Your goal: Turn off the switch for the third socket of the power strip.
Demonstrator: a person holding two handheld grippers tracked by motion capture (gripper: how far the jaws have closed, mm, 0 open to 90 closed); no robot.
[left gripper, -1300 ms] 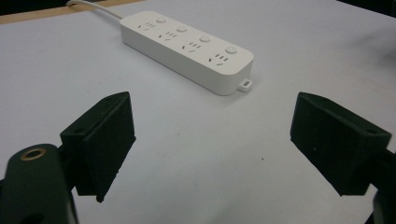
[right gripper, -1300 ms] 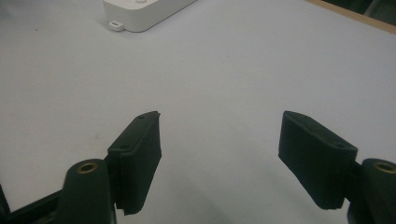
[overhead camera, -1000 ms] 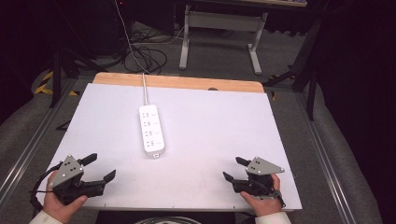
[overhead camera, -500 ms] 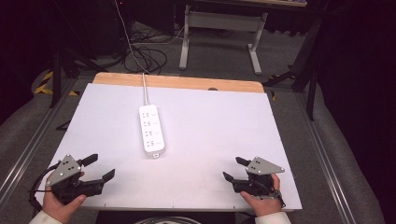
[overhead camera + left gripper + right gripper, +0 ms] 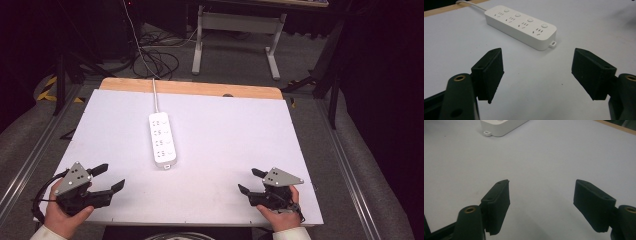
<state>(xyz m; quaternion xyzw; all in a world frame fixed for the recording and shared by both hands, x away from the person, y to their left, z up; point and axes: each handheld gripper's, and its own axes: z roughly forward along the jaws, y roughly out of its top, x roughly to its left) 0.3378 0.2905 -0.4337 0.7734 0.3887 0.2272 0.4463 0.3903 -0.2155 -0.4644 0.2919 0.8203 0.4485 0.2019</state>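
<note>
High view: a white power strip (image 5: 163, 139) lies mid-table (image 5: 240, 130), cord toward the far edge. The left gripper (image 5: 104, 177) and right gripper (image 5: 251, 180) rest well short of it, each hand-held, aimed toward it.

Left gripper view: jaws spread wide, empty; strip ahead.

Right gripper view: jaws wide, empty; strip's end (image 5: 499, 126) far ahead-left.

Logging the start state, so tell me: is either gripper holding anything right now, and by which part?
Nothing is held. The left gripper and right gripper are both open and empty; the power strip lies untouched on the table.
</note>
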